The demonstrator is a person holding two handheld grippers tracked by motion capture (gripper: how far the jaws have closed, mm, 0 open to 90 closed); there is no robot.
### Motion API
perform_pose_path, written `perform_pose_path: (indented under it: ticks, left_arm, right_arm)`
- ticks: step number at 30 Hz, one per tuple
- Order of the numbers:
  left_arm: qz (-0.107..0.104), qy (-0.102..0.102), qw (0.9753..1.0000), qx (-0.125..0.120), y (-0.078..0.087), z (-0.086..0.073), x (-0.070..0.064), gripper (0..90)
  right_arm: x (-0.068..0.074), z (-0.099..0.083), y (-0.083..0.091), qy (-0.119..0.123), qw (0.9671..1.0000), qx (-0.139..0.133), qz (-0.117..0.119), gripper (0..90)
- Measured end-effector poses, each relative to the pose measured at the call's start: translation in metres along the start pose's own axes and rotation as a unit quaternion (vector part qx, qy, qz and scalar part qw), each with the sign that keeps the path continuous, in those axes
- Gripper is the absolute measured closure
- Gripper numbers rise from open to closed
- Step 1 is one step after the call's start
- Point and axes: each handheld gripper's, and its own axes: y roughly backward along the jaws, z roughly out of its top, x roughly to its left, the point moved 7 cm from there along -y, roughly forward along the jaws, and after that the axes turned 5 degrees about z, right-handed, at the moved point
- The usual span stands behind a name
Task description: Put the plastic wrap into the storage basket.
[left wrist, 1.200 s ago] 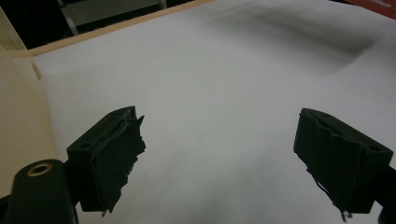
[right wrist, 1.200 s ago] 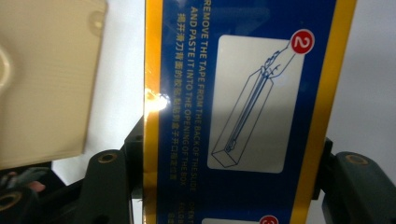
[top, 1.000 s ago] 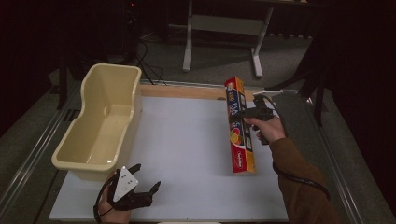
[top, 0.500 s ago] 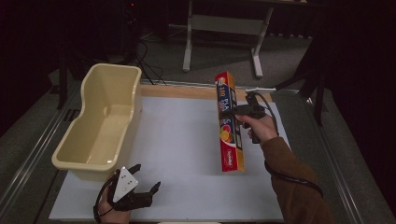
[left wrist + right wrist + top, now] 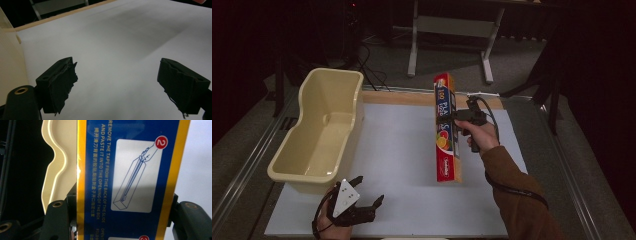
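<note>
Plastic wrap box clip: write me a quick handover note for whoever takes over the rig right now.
Right gripper: shut on the plastic wrap box, clamped near its middle and held lifted over the white table, to the right of the bin.
Left gripper: open, holding nothing, low at the table's near edge by the bin's near end.
Cream plastic bin: at the table's left, nothing inside.
Done: box grasped and lifted.
Left: probably carry it left, lower it lengthwise into the bin, release.
</note>
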Motion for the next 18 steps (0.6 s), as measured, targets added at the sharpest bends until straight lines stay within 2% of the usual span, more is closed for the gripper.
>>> perform_pose_path:
  ticks: [12,18]
  left_arm:
    - [0.001,0.0,1.0,-0.001,-0.001,0.0,0.001,14.5]
    - [0.001,-0.004,1.0,0.001,-0.002,0.0,0.0,14.5]
  right_arm:
    - [0.022,0.002,-0.02,0.009,0.9998,-0.005,0.016,39.9]
    - [0.031,0.004,-0.029,0.005,0.9996,-0.013,0.027,40.0]
